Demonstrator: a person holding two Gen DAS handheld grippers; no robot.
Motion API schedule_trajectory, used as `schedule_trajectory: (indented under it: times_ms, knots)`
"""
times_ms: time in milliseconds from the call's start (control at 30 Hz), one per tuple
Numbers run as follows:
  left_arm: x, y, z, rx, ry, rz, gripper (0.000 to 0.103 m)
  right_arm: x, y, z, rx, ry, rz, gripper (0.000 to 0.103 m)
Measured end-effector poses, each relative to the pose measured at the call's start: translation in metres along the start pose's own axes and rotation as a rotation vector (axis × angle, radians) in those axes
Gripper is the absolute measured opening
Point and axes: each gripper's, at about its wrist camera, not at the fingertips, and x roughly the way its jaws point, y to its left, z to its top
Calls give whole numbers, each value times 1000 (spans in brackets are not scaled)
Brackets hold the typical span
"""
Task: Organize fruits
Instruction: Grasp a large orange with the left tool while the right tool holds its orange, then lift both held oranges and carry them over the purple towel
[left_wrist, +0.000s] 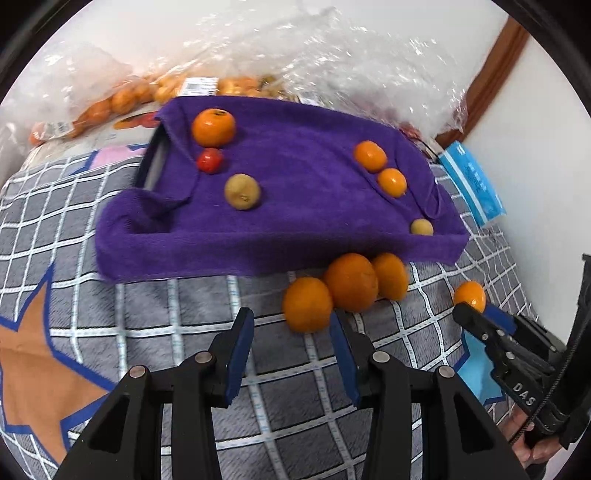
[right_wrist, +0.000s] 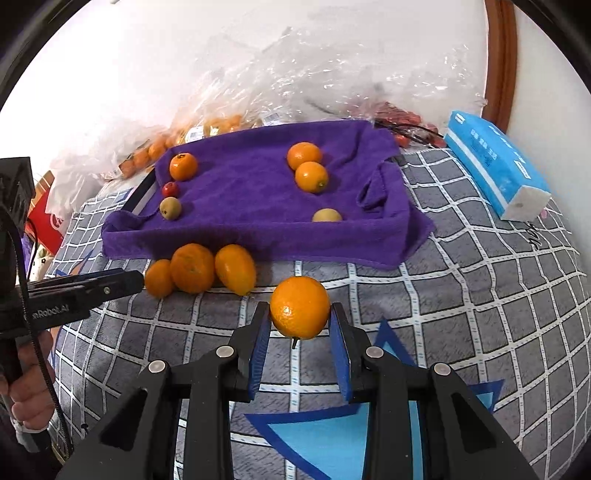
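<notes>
Six fruits on purple towel; three oranges at near edge pending. Right gripper clamped on orange; left gripper apart, empty.

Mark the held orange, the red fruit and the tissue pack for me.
held orange (right_wrist: 300, 307), right wrist view, middle of its peel
red fruit (left_wrist: 209, 160), left wrist view, its centre
tissue pack (right_wrist: 495, 166), right wrist view, blue top face

tray mostly under purple towel, bagged fruit blurred

Bright, even light — fisheye-warped, dark-cornered
</notes>
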Motion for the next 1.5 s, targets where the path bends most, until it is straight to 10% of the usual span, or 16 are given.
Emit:
schedule_trajectory:
  times_ms: [700,1500]
  knots:
    - [18,-5,6,39,54,12,31,-8,4,16,-8,-15,-40,32]
    - [-71,-1,24,21,-136,20,31,-64,40,48,-47,-150,-35,32]
